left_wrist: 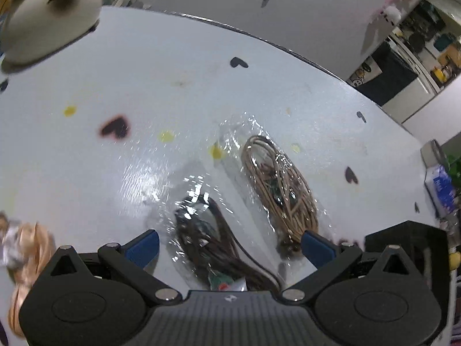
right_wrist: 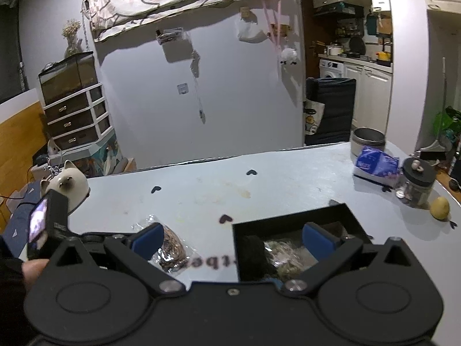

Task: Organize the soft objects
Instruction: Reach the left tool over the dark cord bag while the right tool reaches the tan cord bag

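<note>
Two clear plastic bags lie on the pale table. One holds a dark brown coiled bundle, the other a tan coiled bundle. My left gripper is open and hovers over the dark bundle, its blue pads either side of both bags. My right gripper is open and empty above the left edge of a black box that holds a black soft item and a bagged item. A bagged bundle lies left of the box.
A cream cat figurine stands at the table's far left. A peach fabric item lies at the near left. A blue tissue pack, a metal pot, a glass jar and a lemon stand at the right.
</note>
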Motion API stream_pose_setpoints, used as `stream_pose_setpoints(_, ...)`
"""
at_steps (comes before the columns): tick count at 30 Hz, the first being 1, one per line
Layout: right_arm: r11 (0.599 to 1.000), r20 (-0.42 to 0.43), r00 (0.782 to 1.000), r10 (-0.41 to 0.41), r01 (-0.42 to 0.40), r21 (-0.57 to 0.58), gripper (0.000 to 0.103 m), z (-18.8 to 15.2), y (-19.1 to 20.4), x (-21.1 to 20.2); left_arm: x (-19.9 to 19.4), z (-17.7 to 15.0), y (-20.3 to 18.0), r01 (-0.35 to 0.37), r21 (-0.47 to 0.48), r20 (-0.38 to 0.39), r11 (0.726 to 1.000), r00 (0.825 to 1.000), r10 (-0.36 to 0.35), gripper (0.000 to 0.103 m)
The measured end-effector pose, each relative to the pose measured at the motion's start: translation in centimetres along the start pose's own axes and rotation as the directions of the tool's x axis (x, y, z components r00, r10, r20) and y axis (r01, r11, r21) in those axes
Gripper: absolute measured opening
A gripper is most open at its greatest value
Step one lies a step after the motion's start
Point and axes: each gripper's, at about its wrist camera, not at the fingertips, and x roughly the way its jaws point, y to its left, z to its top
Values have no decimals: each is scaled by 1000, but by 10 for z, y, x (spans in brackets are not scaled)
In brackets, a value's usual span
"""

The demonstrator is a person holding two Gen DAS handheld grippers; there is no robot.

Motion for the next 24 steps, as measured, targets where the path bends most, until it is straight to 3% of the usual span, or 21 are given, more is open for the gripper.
stream_pose_setpoints(4, 998, -21, 998, 64, -65, -26, 103, 9, 9, 21, 2, -2, -1, 16, 87, 27, 996, 999, -19, 102)
stream_pose_setpoints(10, 987, -91, 984, 151, -156, -45, 103, 26, 25, 69, -4, -13, 0, 13, 275, 45, 961, 999, -26, 85)
stream_pose_setpoints(14, 972, -192, 956, 221, -233, -42, 103, 33, 36, 114, -6, -21, 3, 19, 412, 33, 911, 999, -36, 84)
stream_pose_setpoints(18, 951, -288, 929, 232, -279, -134, 102, 31, 57, 154, -11, -30, 11, 26, 526, 24, 850, 999, -45, 85)
stream_pose_setpoints(20, 932, -339, 912, 233, -309, -191, 90, 27, 68, 172, -12, -31, 15, 35, 553, 15, 833, 999, -52, 86)
stream_pose_setpoints(24, 905, -419, 883, 213, -339, -256, 90, 17, 86, 207, -16, -34, 25, 54, 581, -1, 812, 998, -66, 86)
